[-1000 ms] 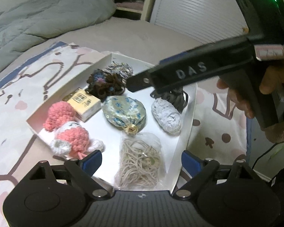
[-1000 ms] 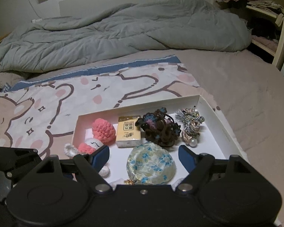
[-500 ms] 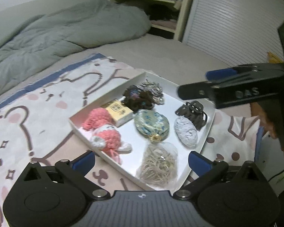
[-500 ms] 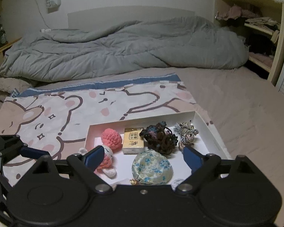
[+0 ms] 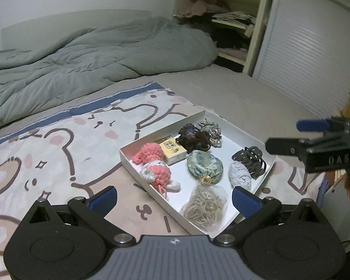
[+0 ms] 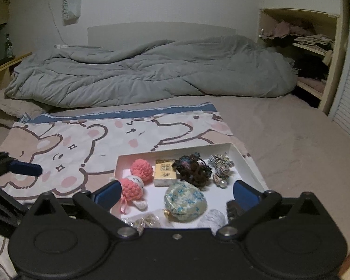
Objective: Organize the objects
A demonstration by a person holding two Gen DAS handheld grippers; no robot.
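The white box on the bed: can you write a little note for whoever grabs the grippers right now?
Left gripper: open, empty, jaws just finished opening.
Right gripper: open, empty, jaws have just been opening.
Both hang over the near end of the white box on the bear blanket.
In the box: pink crochet toys, small yellow box, floral pouch, dark scrunchie, claw clip, bag of rubber bands.
Done: everything visible is boxed.
Left: nothing loose in view.
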